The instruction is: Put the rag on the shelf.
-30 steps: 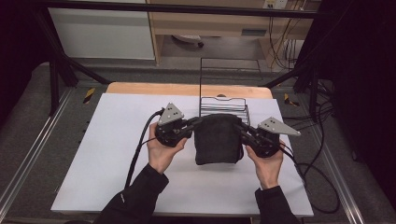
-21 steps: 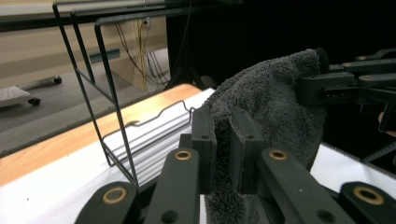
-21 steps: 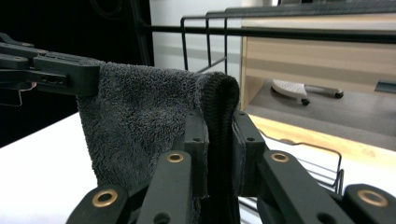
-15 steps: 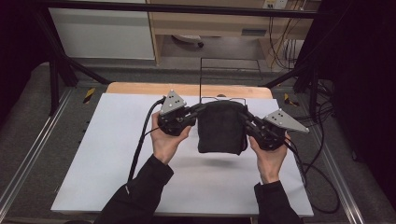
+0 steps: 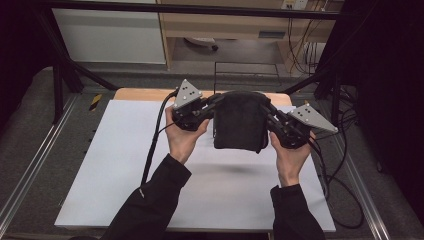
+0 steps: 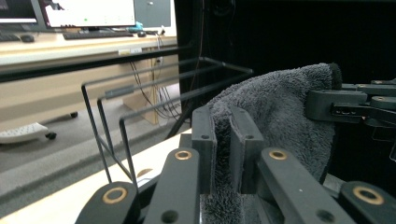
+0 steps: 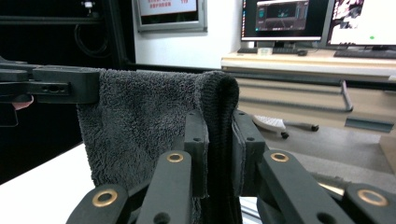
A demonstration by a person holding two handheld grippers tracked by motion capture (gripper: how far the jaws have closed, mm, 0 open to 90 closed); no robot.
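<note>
Evidently both hands (image 5: 182,137) raised, towel (image 5: 238,121) clamped.

A robotics lab w/ office-style workstations: a white-topped surface (image 5: 115,165) sits inside a black metal frame (image 5: 65,75) on grey carpet, w/ aluminium rails (image 5: 30,175) along both sides. Bundled cables (image 5: 300,55) hang from a wall socket behind. A long wooden desk (image 7: 327,63) carries several lit monitors (image 7: 285,21), keyboards (image 6: 93,34) & a wall-mounted screen (image 7: 170,11). Black curtains (image 6: 289,32) close off one side; an office-chair base (image 7: 273,123) stands on the floor.
</note>
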